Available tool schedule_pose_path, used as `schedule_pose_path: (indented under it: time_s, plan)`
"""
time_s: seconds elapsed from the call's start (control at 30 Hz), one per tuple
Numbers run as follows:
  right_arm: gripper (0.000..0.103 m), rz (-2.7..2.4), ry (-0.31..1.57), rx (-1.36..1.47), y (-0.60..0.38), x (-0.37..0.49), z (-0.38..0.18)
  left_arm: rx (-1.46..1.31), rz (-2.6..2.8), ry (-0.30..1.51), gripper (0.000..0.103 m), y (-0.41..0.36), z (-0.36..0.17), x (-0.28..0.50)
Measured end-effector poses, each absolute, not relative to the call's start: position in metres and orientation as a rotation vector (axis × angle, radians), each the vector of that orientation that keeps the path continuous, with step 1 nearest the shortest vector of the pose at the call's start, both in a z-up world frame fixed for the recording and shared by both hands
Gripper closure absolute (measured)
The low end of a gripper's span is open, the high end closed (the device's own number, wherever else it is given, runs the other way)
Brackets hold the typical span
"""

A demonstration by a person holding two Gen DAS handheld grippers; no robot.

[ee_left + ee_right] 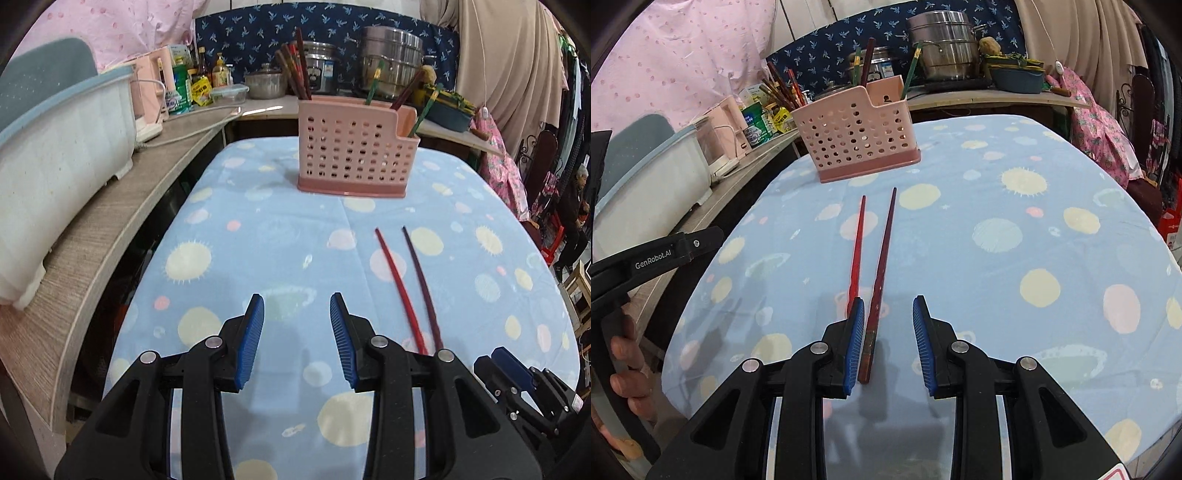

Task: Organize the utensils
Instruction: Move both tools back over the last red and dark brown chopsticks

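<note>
Right tool (888,345) open, dark chopstick (881,280) between its fingers, red chopstick (856,254) just left of the left finger. Left tool (297,341) open, empty. Pink utensil caddy (857,142) ahead on the counter (1015,258).

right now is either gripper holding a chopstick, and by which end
Nothing is held. Both the left gripper and right gripper have open jaws. The thick end of the dark maroon chopstick lies on the cloth between the right jaws, ungripped.
</note>
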State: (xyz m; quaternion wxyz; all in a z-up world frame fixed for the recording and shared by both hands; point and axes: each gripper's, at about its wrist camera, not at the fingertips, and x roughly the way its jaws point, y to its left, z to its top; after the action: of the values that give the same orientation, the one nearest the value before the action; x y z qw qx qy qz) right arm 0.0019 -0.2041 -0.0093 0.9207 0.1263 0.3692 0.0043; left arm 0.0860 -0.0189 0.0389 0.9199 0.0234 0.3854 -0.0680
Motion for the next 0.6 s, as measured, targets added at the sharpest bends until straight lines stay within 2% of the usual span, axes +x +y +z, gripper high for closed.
schedule_pose_path:
  time_s: [0.47, 0.6]
  plan:
    - [0.077, 0.019, 0.813, 0.239, -0.187, 0.002, -0.034, 0.042, -0.146, 0.862, 0.067, -0.016, 0.014, 0.071]
    - [0.083, 0.015, 0.822, 0.234, -0.185, 0.003, -0.039, 0.043, -0.147, 0.873, 0.067, -0.016, 0.01, 0.069]
